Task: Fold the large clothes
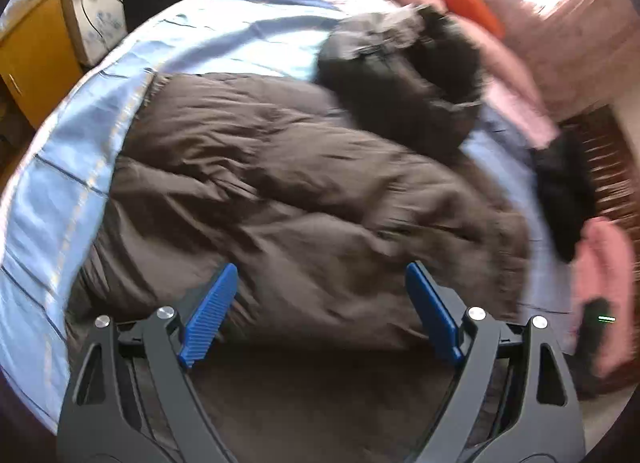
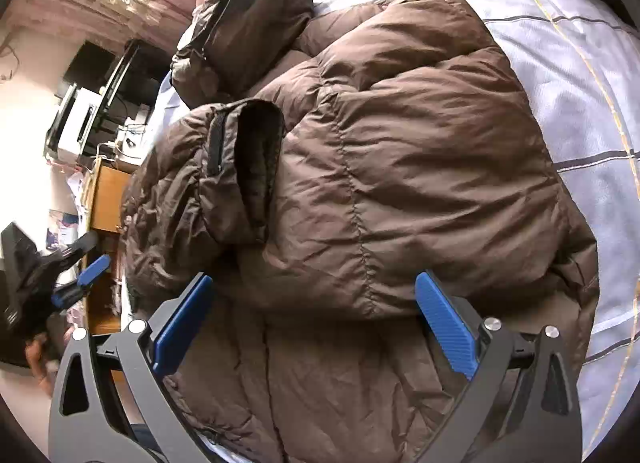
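A large brown puffer jacket (image 1: 280,191) lies spread on a bed with a light blue checked sheet (image 1: 64,199). In the right wrist view the jacket (image 2: 420,167) is partly folded, a sleeve with its dark cuff (image 2: 252,167) laid across the body, the hood (image 2: 244,23) at the far end. My left gripper (image 1: 322,295) is open and empty just above the jacket's near part. My right gripper (image 2: 314,307) is open and empty over the jacket's lower edge. The left gripper also shows at the left edge of the right wrist view (image 2: 80,279), off the bed's side.
A pink blanket (image 1: 516,75) and an orange carrot-shaped cushion (image 1: 468,3) lie at the bed's head. A black cloth (image 1: 560,191) and a pink cloth (image 1: 604,287) lie at the right. A wooden cabinet (image 1: 36,59) and a desk with devices (image 2: 92,115) stand beside the bed.
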Motion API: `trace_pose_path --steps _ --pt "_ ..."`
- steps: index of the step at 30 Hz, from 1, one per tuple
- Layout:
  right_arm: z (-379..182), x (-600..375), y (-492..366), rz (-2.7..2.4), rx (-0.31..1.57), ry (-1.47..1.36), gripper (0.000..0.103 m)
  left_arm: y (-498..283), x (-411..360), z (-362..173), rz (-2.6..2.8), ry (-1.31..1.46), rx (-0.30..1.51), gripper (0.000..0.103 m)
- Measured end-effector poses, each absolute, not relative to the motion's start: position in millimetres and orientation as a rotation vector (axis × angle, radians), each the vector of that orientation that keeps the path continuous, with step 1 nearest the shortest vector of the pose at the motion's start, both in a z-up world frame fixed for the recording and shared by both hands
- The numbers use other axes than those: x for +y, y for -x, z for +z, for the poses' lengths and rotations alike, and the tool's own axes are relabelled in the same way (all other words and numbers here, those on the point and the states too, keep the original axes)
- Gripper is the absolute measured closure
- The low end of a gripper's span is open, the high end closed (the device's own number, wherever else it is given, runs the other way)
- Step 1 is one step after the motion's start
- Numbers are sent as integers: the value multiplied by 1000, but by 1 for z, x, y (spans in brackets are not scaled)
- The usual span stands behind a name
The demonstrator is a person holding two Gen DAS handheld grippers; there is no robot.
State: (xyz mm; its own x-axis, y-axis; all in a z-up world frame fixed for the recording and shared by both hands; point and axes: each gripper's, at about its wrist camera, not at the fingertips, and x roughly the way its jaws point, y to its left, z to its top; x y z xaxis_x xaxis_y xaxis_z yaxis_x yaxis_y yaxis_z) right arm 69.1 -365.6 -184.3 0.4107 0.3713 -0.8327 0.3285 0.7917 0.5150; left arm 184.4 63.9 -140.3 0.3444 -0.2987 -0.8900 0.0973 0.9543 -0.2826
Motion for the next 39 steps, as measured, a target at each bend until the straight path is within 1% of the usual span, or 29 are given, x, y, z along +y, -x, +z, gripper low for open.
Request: trace_pose_path --steps 2,3,6,8,11,14,16,17,19,22,27,29,32,34,39 --pt "-184 -362 -69 41 1177 -693 2 -200 63 -178 -236 137 1251 16" --pt "-182 -361 -68 47 1175 -691 2 -203 68 -188 -214 103 1278 14" --pt "-179 -359 -66 56 1171 -680 2 -217 81 -219 -113 9 1334 14" --pt "-178 -360 -66 56 1168 -682 2 -223 94 -225 -12 -31 1333 14" --pt "-175 -364 -65 61 1162 -690 2 -231 120 -228 109 -16 1321 14" --pt "-169 -367 -64 54 1141 -673 2 -225 119 -205 71 31 1285 19" --pt "-163 -368 -61 41 1116 -662 2 -216 109 -179 2 44 1224 17" --pt "-160 -367 -61 38 1101 -657 2 -208 101 -160 -49 49 1179 13" --pt "-157 -363 -63 43 1088 -639 2 -196 86 -139 -133 56 1138 9" --pt "-156 -352 -67 17 1097 -556 2 -183 61 -131 -272 53 1147 9" --pt "-155 -338 -69 -42 1120 -420 2 -175 -3 -151 -370 -33 1211 9" --pt "-156 -336 -68 -46 1121 -379 2 -177 -33 -168 -373 -94 1258 9" --pt "-157 -338 -65 -50 1122 -342 2 -188 -65 -208 -292 -244 1327 2" --pt "-156 -344 -63 -54 1120 -342 2 -193 -72 -228 -258 -273 1362 2" --pt "-164 -366 -55 -77 1155 -398 2 -191 -74 -232 -227 -277 1337 2"
